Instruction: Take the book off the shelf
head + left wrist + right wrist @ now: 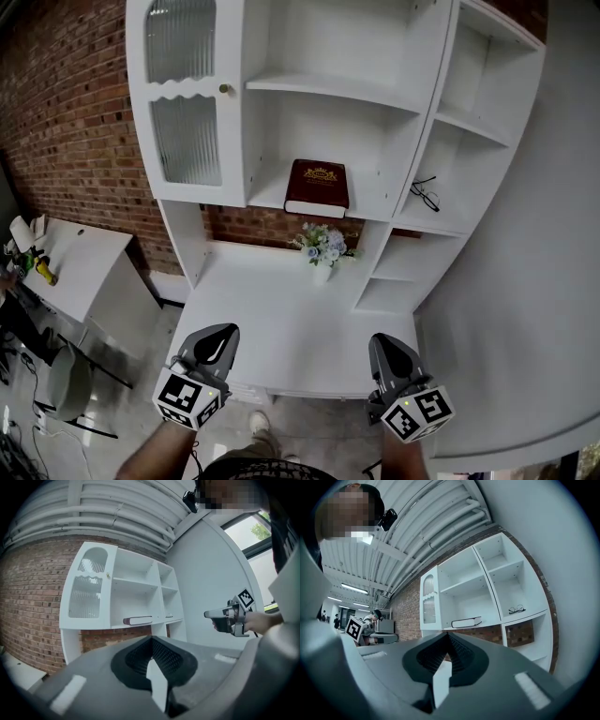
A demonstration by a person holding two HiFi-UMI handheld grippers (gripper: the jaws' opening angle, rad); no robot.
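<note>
My left gripper (pixel 217 339) and right gripper (pixel 384 345) hang at the near edge of the white desk (pixel 253 309), both pairs of jaws pressed together on nothing. Beyond them stand the flowers (pixel 322 244) — above those, well apart from me, the dark red book (pixel 317 186) lies flat on its shelf (pixel 270 195).
</note>
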